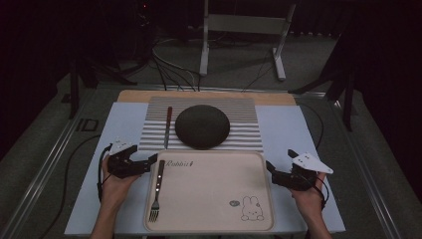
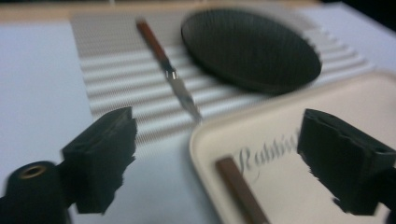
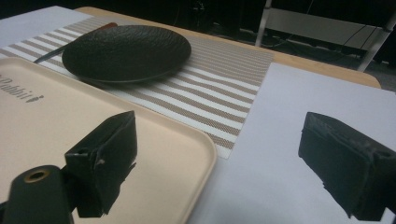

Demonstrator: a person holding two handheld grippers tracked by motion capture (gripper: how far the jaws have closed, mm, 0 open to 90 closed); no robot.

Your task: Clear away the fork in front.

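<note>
left gripper (image 1: 148, 163): jaws wide apart, nothing held, spread over tray (image 1: 214, 219) near-left corner | fork (image 1: 157, 190): on tray, dark handle end between and just below the left jaws | right gripper (image 1: 272, 169): jaws wide apart, nothing held, astride tray right edge | knife (image 2: 169, 70), plate (image 2: 250, 49): ahead of left jaws on striped mat (image 1: 246, 139)

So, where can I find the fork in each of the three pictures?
High view: the fork lies along the left edge of the tray, prongs toward the person.
Left gripper view: its brown handle end shows at bottom centre, on the tray corner, between the open jaws.
Right gripper view: not in this picture.
Shared landmark: the dark plate on the striped mat, seen in all three views.
</note>
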